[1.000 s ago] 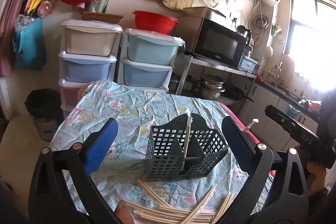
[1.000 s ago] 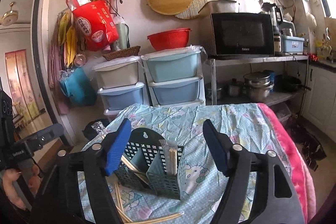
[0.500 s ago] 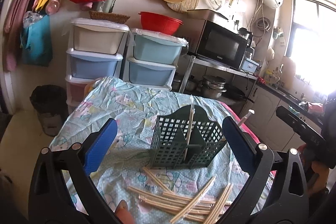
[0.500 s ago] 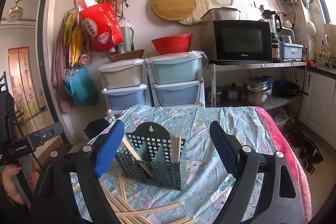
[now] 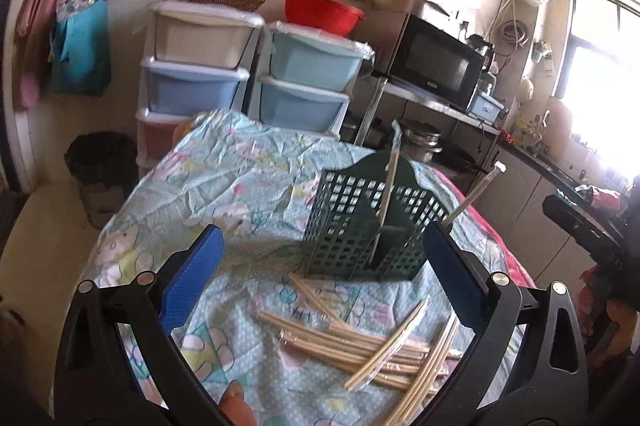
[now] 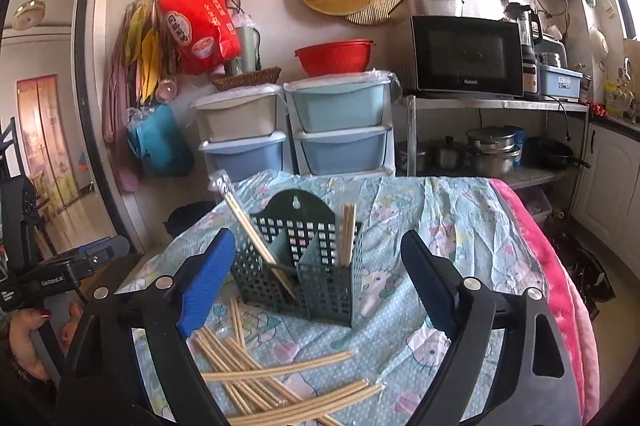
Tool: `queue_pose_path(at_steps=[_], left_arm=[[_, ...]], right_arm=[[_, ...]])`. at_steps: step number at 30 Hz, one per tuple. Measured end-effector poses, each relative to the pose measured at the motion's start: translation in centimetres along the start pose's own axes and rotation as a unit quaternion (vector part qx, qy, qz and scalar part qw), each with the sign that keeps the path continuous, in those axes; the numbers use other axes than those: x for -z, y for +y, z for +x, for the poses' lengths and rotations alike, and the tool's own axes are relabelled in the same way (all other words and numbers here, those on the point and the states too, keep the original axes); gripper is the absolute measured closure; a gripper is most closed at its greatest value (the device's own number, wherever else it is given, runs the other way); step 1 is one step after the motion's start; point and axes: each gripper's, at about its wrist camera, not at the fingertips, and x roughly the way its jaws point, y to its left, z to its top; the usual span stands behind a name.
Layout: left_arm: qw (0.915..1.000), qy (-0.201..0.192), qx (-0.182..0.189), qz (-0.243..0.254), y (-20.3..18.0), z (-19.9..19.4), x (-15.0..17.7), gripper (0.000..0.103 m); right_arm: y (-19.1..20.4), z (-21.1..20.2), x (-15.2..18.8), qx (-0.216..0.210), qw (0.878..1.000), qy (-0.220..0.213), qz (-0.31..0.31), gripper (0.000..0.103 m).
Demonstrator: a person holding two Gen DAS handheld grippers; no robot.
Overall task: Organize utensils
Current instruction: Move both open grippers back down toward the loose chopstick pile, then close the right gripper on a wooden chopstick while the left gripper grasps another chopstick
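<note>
A dark green perforated caddy [image 5: 372,230] [image 6: 304,266] stands on the flowered cloth. One wrapped chopstick pair [image 5: 387,194] [image 6: 346,234] stands upright in it, and another [image 5: 476,194] [image 6: 252,234] leans out over its side. Several wrapped chopstick pairs [image 5: 360,342] [image 6: 272,374] lie scattered on the cloth in front of the caddy. My left gripper [image 5: 322,232] hovers above these loose pairs, open and empty. My right gripper [image 6: 317,238] faces the caddy from the other side, also open with nothing between its blue pads.
Stacked plastic drawers [image 6: 336,130] and a black bin [image 5: 100,170] stand beyond the table's far edge. A microwave [image 6: 466,56] sits on a metal shelf. A pink blanket [image 6: 552,266] runs along the table's right side. A hand [image 6: 24,338] holds the left gripper.
Both grippers have drawn back from the caddy and sunk a little, so more loose chopsticks show in front. The right jaws have widened slightly.
</note>
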Motion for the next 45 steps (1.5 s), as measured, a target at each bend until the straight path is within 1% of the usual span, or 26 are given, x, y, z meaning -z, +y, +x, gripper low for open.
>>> queue_pose_path(at_steps=[3,6,9,14,16,18,19,21,22,24,26,28,29,34,36,40,45], left_arm=[[0.9999,0.014,-0.005,-0.007,0.7,0.5,0.9,0.011],[0.9991,0.037,-0.008,-0.019,1.7,1.3,2.2,0.011],[0.9976,0.061,-0.014,-0.031,2.6,2.1,3.3,0.011],[0.994,0.092,-0.014,-0.058,4.1,3.0,5.0,0.011],[0.9922,0.105,-0.012,-0.066,4.5,3.4,5.7,0.017],[0.99,0.119,-0.01,-0.075,5.0,3.9,6.5,0.03],[0.989,0.125,-0.009,-0.079,5.1,4.2,6.7,0.033],[0.9856,0.141,-0.002,-0.092,5.6,4.7,7.3,0.043],[0.9836,0.15,0.007,-0.1,5.8,5.1,7.5,0.045],[0.981,0.16,0.015,-0.108,5.9,5.6,7.8,0.056],[0.9789,0.168,0.027,-0.113,5.9,6.2,8.0,0.059],[0.9765,0.176,0.038,-0.119,5.9,6.8,8.0,0.06],[0.9752,0.179,0.043,-0.123,5.9,7.2,8.0,0.063],[0.9695,0.2,0.049,-0.132,6.0,9.2,7.8,0.065],[0.9658,0.209,0.045,-0.146,6.4,9.9,7.7,0.065],[0.958,0.218,0.053,-0.179,7.5,11.3,7.6,0.065],[0.9583,0.218,0.044,-0.179,7.7,12.3,7.3,0.065]], right_arm=[[0.0,0.5,0.7,0.0,1.0,0.017,0.001,0.021],[-0.2,1.3,1.7,-0.007,0.999,0.042,0.006,0.022],[-0.1,2.0,2.9,-0.018,0.998,0.066,0.013,0.028],[-0.2,3.8,5.2,-0.027,0.992,0.117,0.033,0.041],[-0.1,4.5,6.1,-0.03,0.99,0.135,0.04,0.045],[0.0,5.2,6.8,-0.031,0.987,0.151,0.043,0.048],[0.1,5.5,7.1,-0.032,0.986,0.16,0.043,0.05],[0.3,6.2,7.7,-0.029,0.983,0.174,0.044,0.052],[0.2,6.4,7.9,-0.029,0.983,0.177,0.045,0.053],[0.3,7.0,8.4,-0.026,0.98,0.19,0.047,0.053],[0.4,7.6,8.8,-0.023,0.978,0.2,0.048,0.055],[0.3,8.2,9.4,-0.021,0.976,0.21,0.052,0.056],[0.3,8.5,9.6,-0.02,0.975,0.215,0.054,0.057],[-0.1,9.8,10.4,-0.01,0.969,0.237,0.07,0.058],[-0.5,10.2,10.6,-0.007,0.967,0.243,0.079,0.058],[-1.2,11.1,10.8,0.001,0.961,0.257,0.102,0.058],[-2.5,12.5,11.2,0.009,0.952,0.275,0.134,0.058]])
